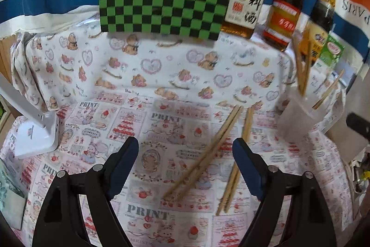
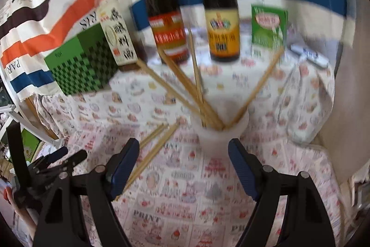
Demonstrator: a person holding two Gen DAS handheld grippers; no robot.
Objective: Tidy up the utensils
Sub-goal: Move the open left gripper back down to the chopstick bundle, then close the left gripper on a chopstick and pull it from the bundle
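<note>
Left view:
left gripper (image 1: 185,146): black w/ blue fingers (image 1: 126,159), wide open, holding nothing, above the desk (image 1: 97,122) w/ its pink picture cloth.
loose chopsticks (image 1: 203,156): thin wooden sticks, 2 pairs flat on the cloth betw. & just past the fingers.
cup (image 1: 296,122): see-through plastic, far right, more sticks standing in it.

Right view:
right gripper (image 2: 183,147): fingers wide open, nothing held.
cup: right in front, sticks (image 2: 185,89) fanned out inside.
loose chopsticks: on cloth, left of cup.
dark sauce bottles (image 2: 165,22): behind.
</note>
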